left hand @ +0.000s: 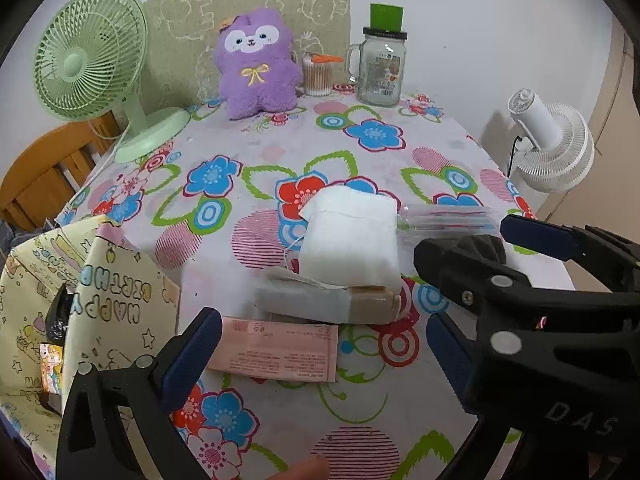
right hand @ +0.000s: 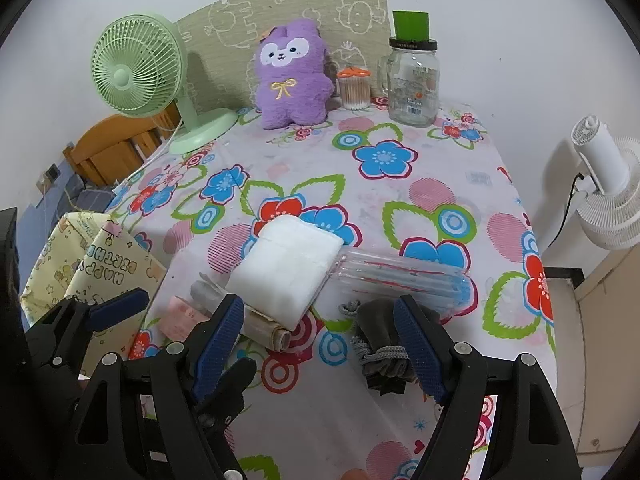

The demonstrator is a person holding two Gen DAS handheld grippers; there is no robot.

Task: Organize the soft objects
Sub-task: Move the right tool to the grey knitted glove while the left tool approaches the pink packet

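Grippers are held just above the near edge of the floral-print tablecloth (right hand: 400,208), both tilted down toward the soft things. The right gripper (right hand: 320,344) is spread wide, its blue pads empty; the crumpled grey drawstring pouch (right hand: 380,336) lies between its fingers untouched, likely the next pick. The left gripper (left hand: 320,356) is also wide and empty, with the flat pink paper packet (left hand: 276,354) lying between its fingers.

Just beyond the pouch, a white padded fabric bundle (right hand: 288,268) is seen resting on a rolled beige-and-grey cloth (right hand: 264,330), with a clear plastic sleeve (right hand: 404,276) beside it. Left of the bundle, a yellow "Happy Birthday" gift bag (left hand: 116,300) stands open, presumably the receptacle. Far behind, a purple plush toy (right hand: 292,76) is propped against the wall.
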